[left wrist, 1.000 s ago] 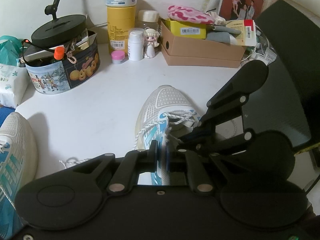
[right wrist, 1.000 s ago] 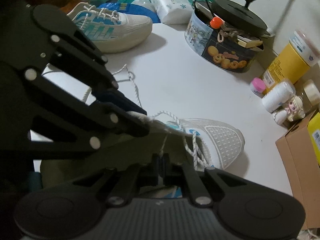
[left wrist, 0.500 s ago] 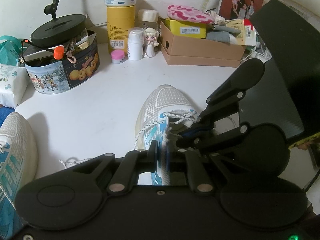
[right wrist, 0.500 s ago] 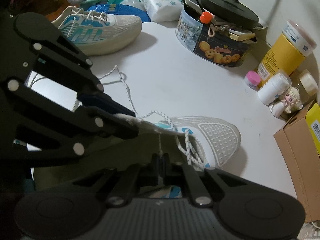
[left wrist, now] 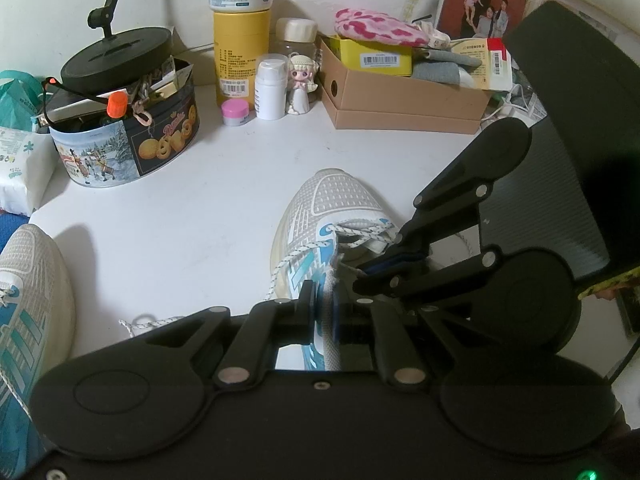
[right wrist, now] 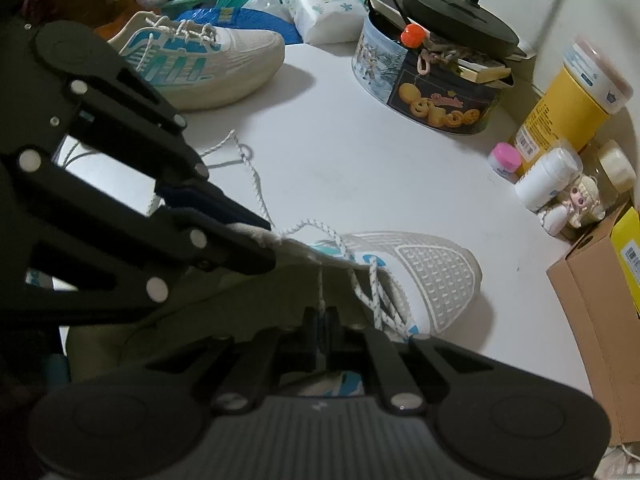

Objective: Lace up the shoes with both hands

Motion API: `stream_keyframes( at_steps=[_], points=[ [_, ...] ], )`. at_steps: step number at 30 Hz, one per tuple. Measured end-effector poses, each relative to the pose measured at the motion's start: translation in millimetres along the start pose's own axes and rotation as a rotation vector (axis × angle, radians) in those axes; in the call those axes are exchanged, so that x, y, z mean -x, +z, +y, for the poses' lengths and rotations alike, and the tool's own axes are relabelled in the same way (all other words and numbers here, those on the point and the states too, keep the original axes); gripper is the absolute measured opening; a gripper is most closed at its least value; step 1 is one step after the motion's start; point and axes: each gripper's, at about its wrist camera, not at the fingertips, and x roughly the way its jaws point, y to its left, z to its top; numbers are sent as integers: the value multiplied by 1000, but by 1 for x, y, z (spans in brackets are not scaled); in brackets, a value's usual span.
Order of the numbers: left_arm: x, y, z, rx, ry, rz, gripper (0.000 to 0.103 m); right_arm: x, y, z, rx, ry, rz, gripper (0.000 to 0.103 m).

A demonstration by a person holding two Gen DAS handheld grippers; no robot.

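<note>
Near shoe (left wrist: 332,216) mid-surface, toe toward brown box (left wrist: 404,104), heel under my fingers; long axis runs away from me. Lace (right wrist: 256,184) crossed only at lowest eyelets, free end trailing off shoe toward second shoe (right wrist: 200,68).

Left gripper (left wrist: 324,300) pinched shut on shoe's collar edge. Right gripper (right wrist: 322,320) closed on lace strand rising off tongue. Both equally near.

White surface (left wrist: 192,216) bare beside shoe; cookie tin (left wrist: 132,148), bottles behind.

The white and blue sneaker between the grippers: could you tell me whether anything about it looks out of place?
Yes. The white and blue mesh sneaker is only partly laced: its speckled white lace trails loose across the white table, unlike the fully laced second sneaker.
</note>
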Motion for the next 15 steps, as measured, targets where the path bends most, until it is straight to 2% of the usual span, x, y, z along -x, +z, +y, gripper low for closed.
stream_keyframes(
  at_steps=[15],
  points=[
    [-1,0,-1,-3,-3,1,6,0,3,-4,-53,14,-18,4]
  ],
)
